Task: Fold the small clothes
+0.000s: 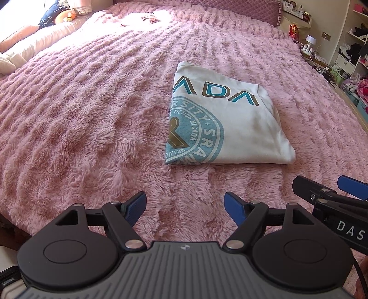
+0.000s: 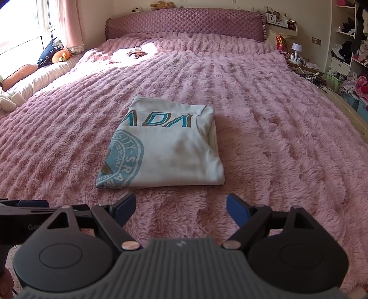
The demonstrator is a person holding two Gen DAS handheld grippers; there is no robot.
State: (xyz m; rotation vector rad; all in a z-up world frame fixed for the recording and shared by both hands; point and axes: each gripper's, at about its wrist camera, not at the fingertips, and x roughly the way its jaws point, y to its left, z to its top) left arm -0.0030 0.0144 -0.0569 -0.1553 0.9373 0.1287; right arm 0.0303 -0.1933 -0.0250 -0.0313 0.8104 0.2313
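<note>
A white shirt point(image 1: 230, 119) lies folded into a neat square on a big bed. The bed is covered with a fluffy pink blanket point(image 1: 80, 115). The shirt has big blue and brown letters near its far edge and part of a round blue stamp on its left side. Its folded edge faces the tongs, and the layers show at its right side.

The left tongs point(image 1: 185, 208) hang just above the blanket, near the shirt's close edge but not touching it. Their two blue fingers point(image 1: 136, 207) are spread wide apart and hold nothing. The right tongs point(image 2: 180, 208) are right beside them, also near the shirt and apart from it. Their blue fingers point(image 2: 237, 212) are spread wide too, with nothing between them. Each tool shows up at the edge of the other one's view.

At the far end of the bed stands a purple quilted headboard point(image 2: 184, 25) with soft toys point(image 2: 162, 4) on top. A sunny patch falls on the blanket near it. On the left lie a dark blue pillow point(image 2: 48, 55) and an orange toy point(image 2: 61, 56) by the window. On the right are shelves point(image 2: 349, 34) full of clothes and a small white lamp point(image 2: 296, 49).
</note>
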